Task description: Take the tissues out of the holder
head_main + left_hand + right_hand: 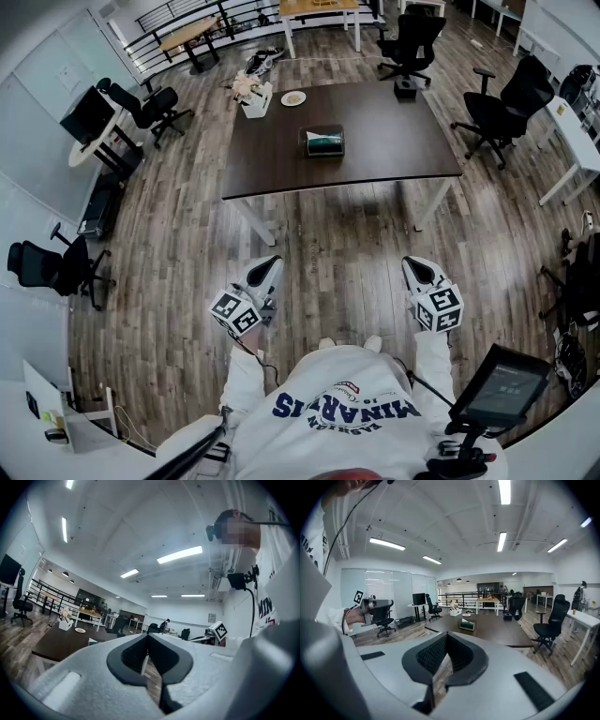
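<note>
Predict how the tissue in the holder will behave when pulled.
The tissue pokes up thin and white, so it is probably floppy and easily torn. The holder looks small and stands alone on the table, so it may slide or lift along.

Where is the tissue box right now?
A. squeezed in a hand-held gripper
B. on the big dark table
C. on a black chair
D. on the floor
B: the tissue holder sits near the middle of the dark table, with nothing touching it.

Dark table (375,141): tissue holder (322,142) centre; plate (293,97), flower box (253,97) far edge.
</note>
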Available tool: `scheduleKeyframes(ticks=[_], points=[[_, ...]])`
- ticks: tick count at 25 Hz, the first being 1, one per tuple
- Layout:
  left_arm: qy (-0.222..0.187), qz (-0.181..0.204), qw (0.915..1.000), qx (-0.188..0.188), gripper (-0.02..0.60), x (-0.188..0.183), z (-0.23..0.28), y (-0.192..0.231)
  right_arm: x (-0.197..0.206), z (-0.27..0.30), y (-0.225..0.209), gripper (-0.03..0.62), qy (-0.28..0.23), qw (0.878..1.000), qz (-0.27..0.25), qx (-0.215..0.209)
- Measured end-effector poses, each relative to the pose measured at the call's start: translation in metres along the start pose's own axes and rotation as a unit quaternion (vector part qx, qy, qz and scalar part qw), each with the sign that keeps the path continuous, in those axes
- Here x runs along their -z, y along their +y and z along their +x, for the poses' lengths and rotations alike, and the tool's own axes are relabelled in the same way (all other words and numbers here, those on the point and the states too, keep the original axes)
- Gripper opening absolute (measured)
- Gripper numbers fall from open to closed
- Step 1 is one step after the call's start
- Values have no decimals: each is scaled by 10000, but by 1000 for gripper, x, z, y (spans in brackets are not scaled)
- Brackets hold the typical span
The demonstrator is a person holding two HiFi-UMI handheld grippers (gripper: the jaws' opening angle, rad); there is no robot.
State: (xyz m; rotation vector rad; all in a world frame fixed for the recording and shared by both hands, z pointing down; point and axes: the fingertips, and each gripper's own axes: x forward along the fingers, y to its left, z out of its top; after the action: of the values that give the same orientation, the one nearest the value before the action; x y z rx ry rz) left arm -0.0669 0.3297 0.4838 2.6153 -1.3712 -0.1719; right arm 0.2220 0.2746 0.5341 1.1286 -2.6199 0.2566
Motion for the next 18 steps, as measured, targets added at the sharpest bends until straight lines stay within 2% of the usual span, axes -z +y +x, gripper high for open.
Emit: scheduleKeyframes(ticks=[4,8,14,18], points=[[-103,62,9999,-88,6,-4,-4,4,0,2,1,6,-33,10000,-13,8],[15,242,9996,-125,6,-4,-3,8,0,7,2,6,-26,10000,-10,4],[117,218,9996,-94,6,-9,-3,18,-8,16,7,8,-35,10000,46,-1],[233,214,9995,-25,6,-4,-3,24,-12,26,14,9,-161,9993,280,-180]])
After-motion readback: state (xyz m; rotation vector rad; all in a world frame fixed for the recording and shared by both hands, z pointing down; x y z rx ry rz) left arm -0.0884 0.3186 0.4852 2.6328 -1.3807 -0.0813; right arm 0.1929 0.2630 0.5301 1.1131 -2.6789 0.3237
